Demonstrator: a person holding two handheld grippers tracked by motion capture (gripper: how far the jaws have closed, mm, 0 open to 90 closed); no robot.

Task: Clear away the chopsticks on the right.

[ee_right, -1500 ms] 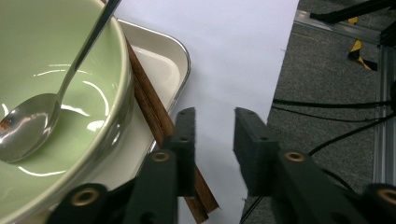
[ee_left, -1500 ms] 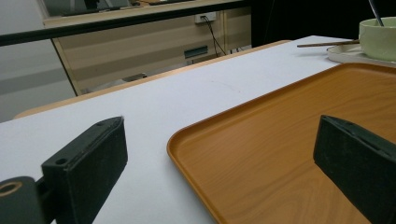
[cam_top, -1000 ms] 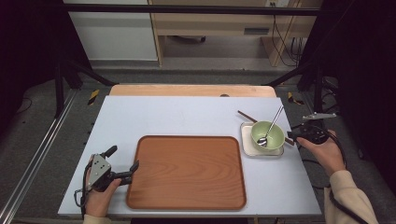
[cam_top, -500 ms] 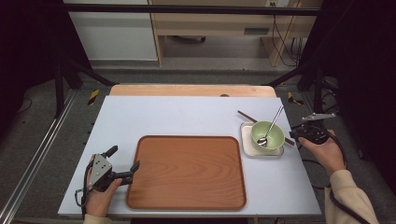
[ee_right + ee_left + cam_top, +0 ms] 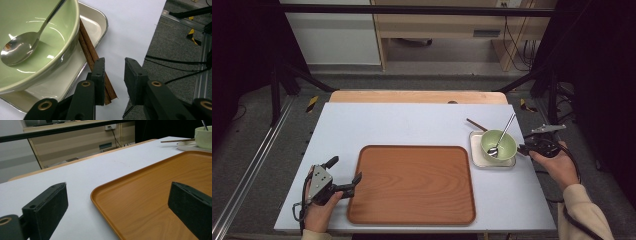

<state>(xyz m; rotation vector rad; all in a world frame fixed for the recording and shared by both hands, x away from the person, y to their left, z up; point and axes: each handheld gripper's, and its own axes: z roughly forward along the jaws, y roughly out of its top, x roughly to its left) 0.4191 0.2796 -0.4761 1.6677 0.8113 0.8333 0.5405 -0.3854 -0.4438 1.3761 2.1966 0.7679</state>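
A brown wooden tray (image 5: 412, 185) lies in the middle of the white table. My left gripper (image 5: 346, 169) rests at its left edge, open wide, with the tray's corner (image 5: 155, 185) between the jaws (image 5: 120, 202). At the right a pale green bowl (image 5: 498, 142) with a metal spoon (image 5: 502, 135) sits on a small white dish (image 5: 477, 157). Brown chopsticks (image 5: 87, 47) lie under the bowl across the dish (image 5: 92, 25). My right gripper (image 5: 113, 75) is by the dish's right side, open a little. Its left jaw is beside the chopsticks' end and nothing is between the jaws.
The table's right edge runs just behind the right gripper, with grey floor and black cables (image 5: 175, 62) beyond it. Bare white tabletop (image 5: 412, 122) stretches behind the tray. A wooden strip (image 5: 417, 96) borders the far edge.
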